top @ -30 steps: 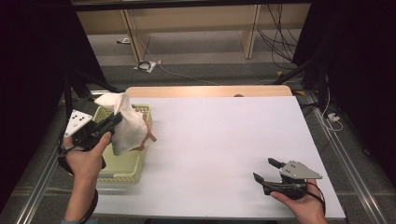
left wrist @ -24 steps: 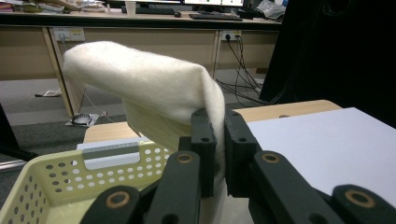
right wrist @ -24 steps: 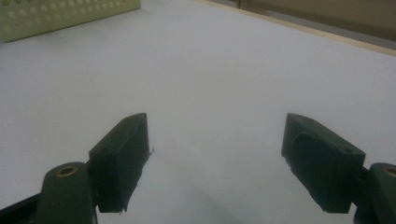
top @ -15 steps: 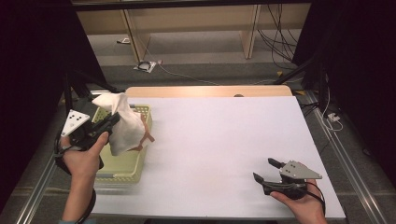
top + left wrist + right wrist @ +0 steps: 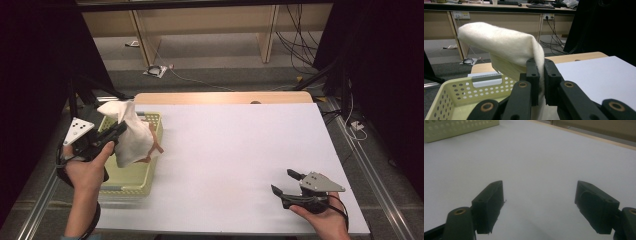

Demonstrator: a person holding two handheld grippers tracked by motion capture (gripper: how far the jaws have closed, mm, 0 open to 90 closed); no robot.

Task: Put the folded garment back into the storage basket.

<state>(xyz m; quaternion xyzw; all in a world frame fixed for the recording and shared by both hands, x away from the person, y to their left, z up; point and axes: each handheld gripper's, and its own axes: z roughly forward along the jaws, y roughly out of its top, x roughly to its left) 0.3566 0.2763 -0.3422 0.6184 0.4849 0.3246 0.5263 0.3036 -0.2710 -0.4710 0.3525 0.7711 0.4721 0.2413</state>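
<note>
- Pinching the white fleecy cloth [image 5: 131, 140], your left gripper [image 5: 541, 75] holds it above the pale-green perforated plastic basket [image 5: 131, 181]; the cloth hangs down from the jaws.
- Your right gripper [image 5: 291, 186] rests well apart on the white table [image 5: 240, 150], jaws spread, empty.

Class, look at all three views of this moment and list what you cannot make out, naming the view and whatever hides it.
1. The basket floor: in the high view the white cloth covers most of it.
2. The cloth's lower end: in the left gripper view the left tool blocks it and the bottom edge cuts it off.
3. The brown strip on the cloth: too small in the high view to identify.
4. The right tool body: cut off by the right gripper view's bottom edge.
</note>
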